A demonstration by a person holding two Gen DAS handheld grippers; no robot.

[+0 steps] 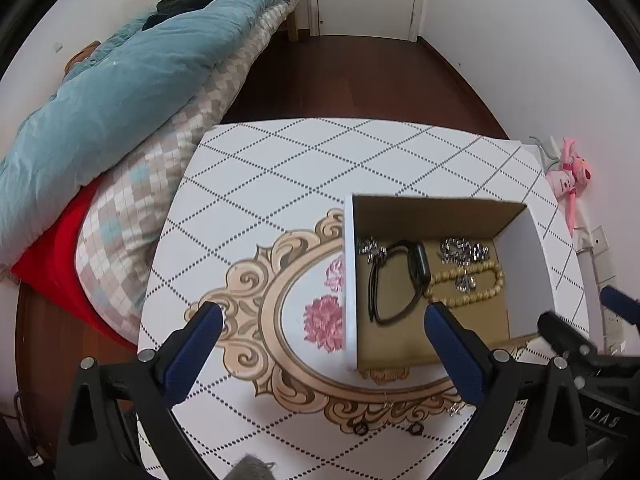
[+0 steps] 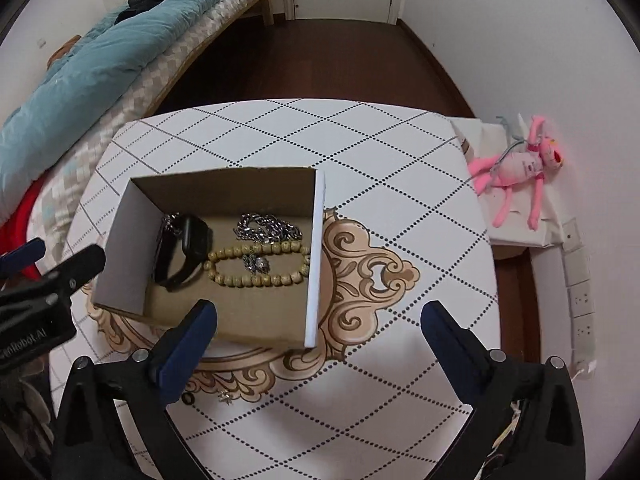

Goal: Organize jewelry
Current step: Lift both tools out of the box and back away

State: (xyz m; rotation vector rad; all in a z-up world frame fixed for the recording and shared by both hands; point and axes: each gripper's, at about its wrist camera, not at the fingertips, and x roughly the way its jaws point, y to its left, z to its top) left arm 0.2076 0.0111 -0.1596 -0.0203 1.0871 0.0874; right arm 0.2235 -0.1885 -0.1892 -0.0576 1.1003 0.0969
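An open cardboard box (image 1: 436, 216) (image 2: 224, 188) stands on the patterned table (image 1: 288, 160) (image 2: 360, 140). Inside lie a black watch (image 1: 420, 266) (image 2: 192, 236), a tan bead bracelet (image 1: 486, 270) (image 2: 256, 280), a silver chain (image 1: 464, 250) (image 2: 268, 230) and a small silver piece (image 2: 258, 264). Near the table's front edge sit two small dark rings (image 1: 362, 429) (image 2: 188, 399) and a tiny silver item (image 1: 454, 410) (image 2: 225, 397). My left gripper (image 1: 323, 312) is open over the box's left wall, holding nothing. My right gripper (image 2: 320, 308) is open over the box's right wall, also without anything in it.
A bed with a teal quilt (image 1: 120, 80) (image 2: 100, 48) lies to the left, beside the table. A pink plush toy (image 2: 520, 168) (image 1: 572, 172) rests on a white box by the right wall. Dark wooden floor (image 1: 340, 76) lies beyond the table's far edge.
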